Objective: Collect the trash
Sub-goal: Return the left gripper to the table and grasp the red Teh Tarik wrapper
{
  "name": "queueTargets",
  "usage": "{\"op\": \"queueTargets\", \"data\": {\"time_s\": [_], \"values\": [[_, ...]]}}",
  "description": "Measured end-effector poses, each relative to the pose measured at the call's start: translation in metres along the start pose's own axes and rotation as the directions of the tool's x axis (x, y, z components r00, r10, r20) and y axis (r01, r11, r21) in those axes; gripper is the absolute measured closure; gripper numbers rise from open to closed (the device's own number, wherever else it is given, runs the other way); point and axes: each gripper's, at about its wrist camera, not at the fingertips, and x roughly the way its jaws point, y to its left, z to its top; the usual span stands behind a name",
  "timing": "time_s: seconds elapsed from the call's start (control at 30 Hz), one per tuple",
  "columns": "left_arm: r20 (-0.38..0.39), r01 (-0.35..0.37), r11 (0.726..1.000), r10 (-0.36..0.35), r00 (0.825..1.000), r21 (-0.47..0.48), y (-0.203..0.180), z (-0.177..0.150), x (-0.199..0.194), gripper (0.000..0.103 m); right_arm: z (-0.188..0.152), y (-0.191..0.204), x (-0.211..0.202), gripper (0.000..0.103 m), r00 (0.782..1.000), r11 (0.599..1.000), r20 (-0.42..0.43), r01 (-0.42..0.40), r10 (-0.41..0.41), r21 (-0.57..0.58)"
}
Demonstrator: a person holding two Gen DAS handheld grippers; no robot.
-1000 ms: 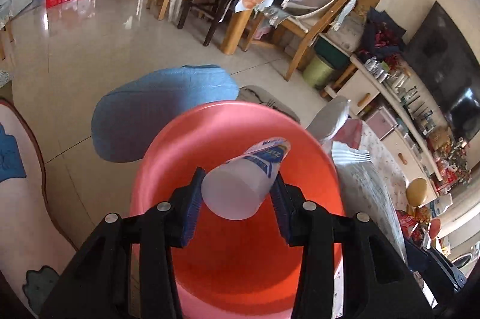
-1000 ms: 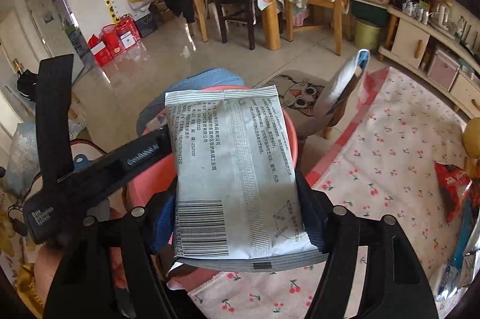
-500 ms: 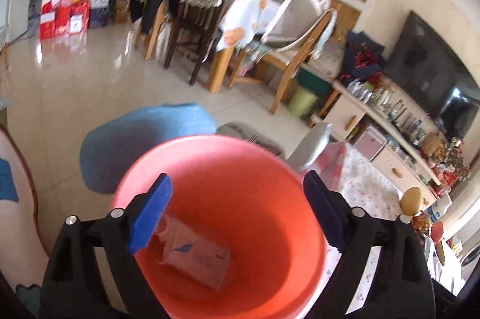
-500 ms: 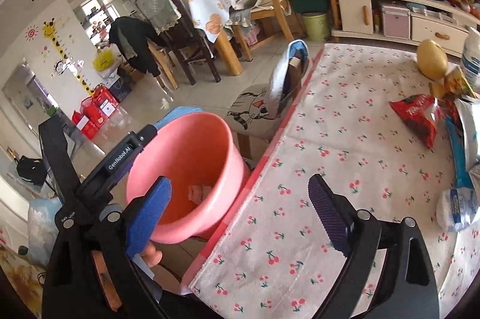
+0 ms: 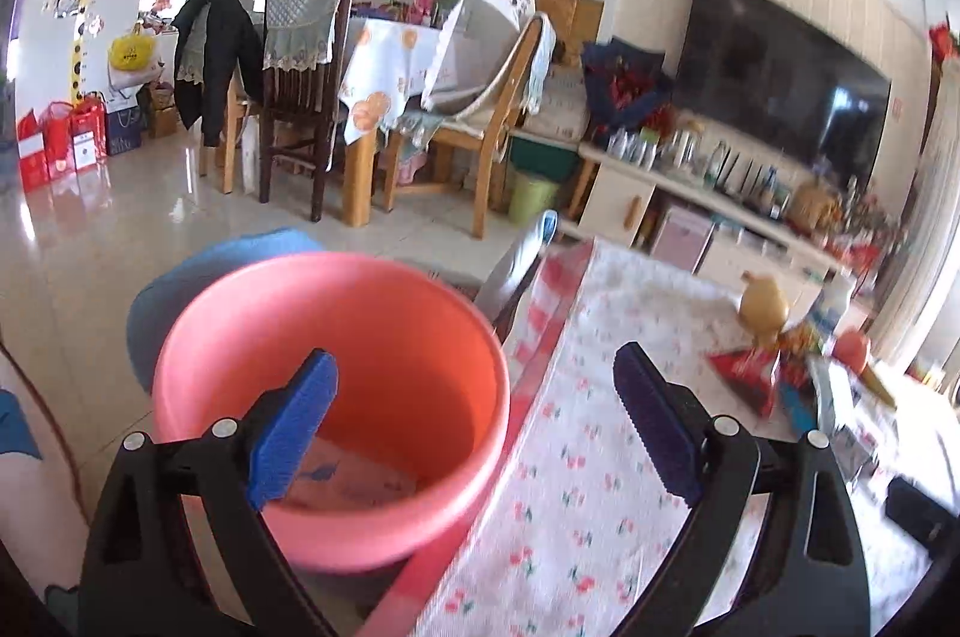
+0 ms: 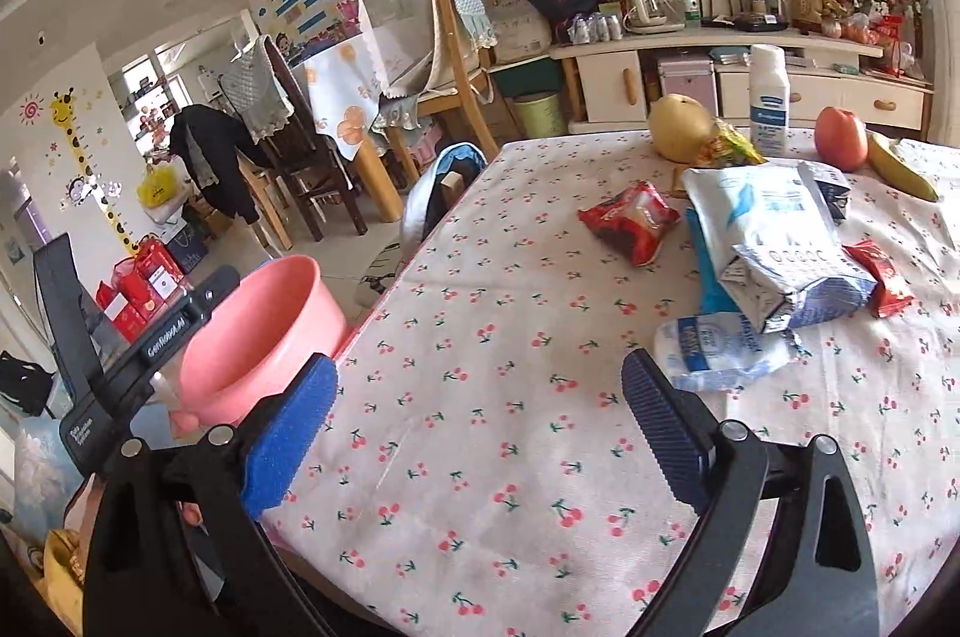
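Observation:
A pink bucket (image 5: 384, 337) stands beside the table's left edge, with wrappers lying in its bottom (image 5: 354, 481); it also shows in the right wrist view (image 6: 264, 331). My left gripper (image 5: 474, 433) is open and empty, just above the bucket's near rim. My right gripper (image 6: 480, 433) is open and empty over the cherry-print tablecloth (image 6: 510, 337). Trash lies on the table: a red snack bag (image 6: 630, 220), a large white-blue bag (image 6: 774, 241), a crumpled clear-blue wrapper (image 6: 720, 352) and a small red wrapper (image 6: 879, 274).
A pear (image 6: 681, 127), a peach (image 6: 840, 139), a banana (image 6: 903, 172) and a white bottle (image 6: 768, 97) stand at the table's far side. A blue stool (image 5: 180, 289) is behind the bucket. Chairs and a dining table (image 5: 384, 97) stand beyond.
The left gripper opened and dropped the cup into the bucket. The right gripper opened and let go of the white packet, then swung right over the table.

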Motion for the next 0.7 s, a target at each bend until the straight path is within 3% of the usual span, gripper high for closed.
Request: {"op": "queueTargets", "data": {"time_s": [0.07, 0.13, 0.4, 0.5, 0.7], "values": [[-0.045, -0.022, 1.0, 0.023, 0.999, 0.019, -0.009, -0.01, -0.003, 0.009, -0.003, -0.011, -0.005, 0.008, 1.0, 1.0, 0.006, 0.016, -0.016, 0.008], [-0.082, 0.012, 1.0, -0.01, 0.997, 0.026, -0.018, -0.014, -0.005, 0.009, -0.006, -0.019, -0.011, 0.008, 0.999, 0.999, 0.013, 0.033, -0.033, -0.005], [-0.086, 0.119, 0.969, -0.103, 0.991, 0.216, -0.086, -0.04, -0.029, 0.009, -0.004, -0.066, -0.043, 0.007, 0.994, 1.0, 0.105, 0.015, -0.015, 0.005], [-0.092, 0.119, 0.95, -0.097, 0.991, 0.288, -0.116, -0.042, -0.033, 0.009, 0.003, -0.089, -0.056, 0.006, 0.99, 0.999, 0.137, 0.021, -0.026, 0.037], [-0.142, 0.218, 0.927, -0.182, 0.973, 0.306, -0.157, -0.049, -0.043, 0.009, 0.022, -0.145, -0.068, 0.006, 0.989, 0.99, 0.121, 0.07, -0.085, 0.124]]}}
